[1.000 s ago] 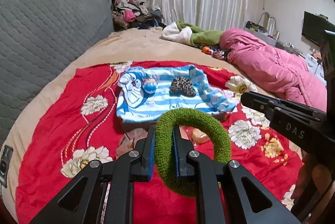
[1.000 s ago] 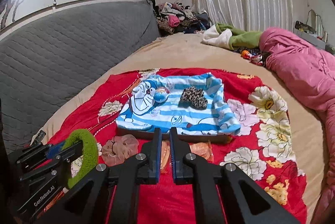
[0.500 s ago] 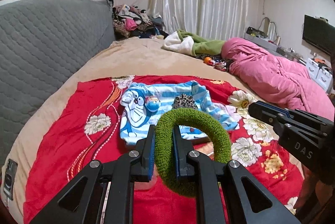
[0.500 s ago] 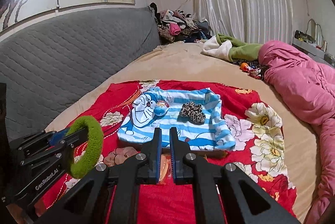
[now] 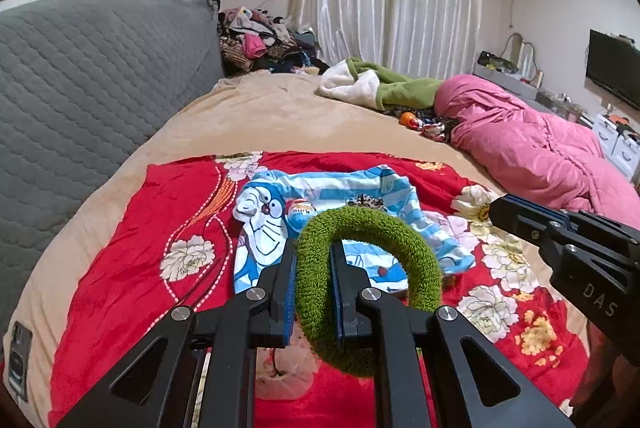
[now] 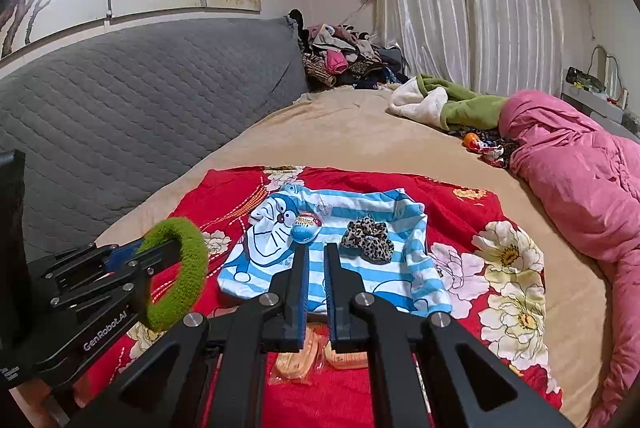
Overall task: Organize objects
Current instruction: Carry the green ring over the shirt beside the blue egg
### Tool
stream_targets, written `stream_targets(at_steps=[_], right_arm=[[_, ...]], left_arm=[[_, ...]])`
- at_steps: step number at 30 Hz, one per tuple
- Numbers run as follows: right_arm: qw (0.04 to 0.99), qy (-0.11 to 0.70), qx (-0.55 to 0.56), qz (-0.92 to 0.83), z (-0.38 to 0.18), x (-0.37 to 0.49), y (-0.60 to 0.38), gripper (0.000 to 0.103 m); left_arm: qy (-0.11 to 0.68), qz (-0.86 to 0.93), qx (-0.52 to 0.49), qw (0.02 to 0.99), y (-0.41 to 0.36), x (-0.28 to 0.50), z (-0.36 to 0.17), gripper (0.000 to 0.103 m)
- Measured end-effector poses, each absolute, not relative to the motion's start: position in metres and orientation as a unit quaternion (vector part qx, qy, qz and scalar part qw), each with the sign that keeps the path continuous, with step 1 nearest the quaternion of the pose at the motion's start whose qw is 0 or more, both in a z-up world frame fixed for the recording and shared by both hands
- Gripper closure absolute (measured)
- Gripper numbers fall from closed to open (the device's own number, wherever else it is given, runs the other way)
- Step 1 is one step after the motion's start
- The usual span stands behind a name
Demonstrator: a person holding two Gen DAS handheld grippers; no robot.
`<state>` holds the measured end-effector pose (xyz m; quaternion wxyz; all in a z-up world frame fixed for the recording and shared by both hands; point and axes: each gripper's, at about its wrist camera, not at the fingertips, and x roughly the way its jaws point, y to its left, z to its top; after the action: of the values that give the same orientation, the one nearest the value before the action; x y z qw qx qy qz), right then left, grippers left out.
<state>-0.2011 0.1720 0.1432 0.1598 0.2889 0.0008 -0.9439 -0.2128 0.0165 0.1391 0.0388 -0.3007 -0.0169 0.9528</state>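
Observation:
My left gripper (image 5: 313,252) is shut on a fuzzy green scrunchie (image 5: 416,256), held up above the red floral cloth (image 5: 132,260); the scrunchie (image 6: 180,268) and the left gripper (image 6: 138,256) also show at the left of the right wrist view. My right gripper (image 6: 316,256) is shut with nothing between its fingers. Beyond it lies a blue striped cartoon cloth (image 6: 384,280) carrying a leopard scrunchie (image 6: 368,238) and a blue egg-shaped toy (image 6: 305,226). An orange packet (image 6: 308,356) lies below the right gripper. A pale pink scrunchie (image 5: 280,372) lies under the left gripper.
The bed has a tan cover (image 6: 352,135), a grey quilted headboard (image 6: 140,99) on the left and a pink duvet (image 6: 580,163) on the right. A green and white garment (image 6: 448,103) and small toys (image 6: 480,143) lie further back. A clothes pile (image 6: 344,55) sits by the curtains.
Both grippers have risen and drawn back from the striped cloth, which now looks smaller and further off. The left gripper keeps its hold on the green scrunchie.

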Motion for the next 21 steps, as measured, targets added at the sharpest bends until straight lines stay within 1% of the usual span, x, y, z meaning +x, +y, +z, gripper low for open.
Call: stream_targets(at_steps=[12,21], right_arm=[[0.163,0.004,0.295,-0.942,0.133,-0.237,0.169,0.095],[0.164,-0.004,0.307,-0.937,0.105,-0.267,0.172,0.095]], left_arm=[[-0.018,0.948,-0.315,0.035,0.017,-0.261,0.120,0.088],[-0.015,0.942,-0.333,0.029,0.017,-0.299,0.093,0.088]])
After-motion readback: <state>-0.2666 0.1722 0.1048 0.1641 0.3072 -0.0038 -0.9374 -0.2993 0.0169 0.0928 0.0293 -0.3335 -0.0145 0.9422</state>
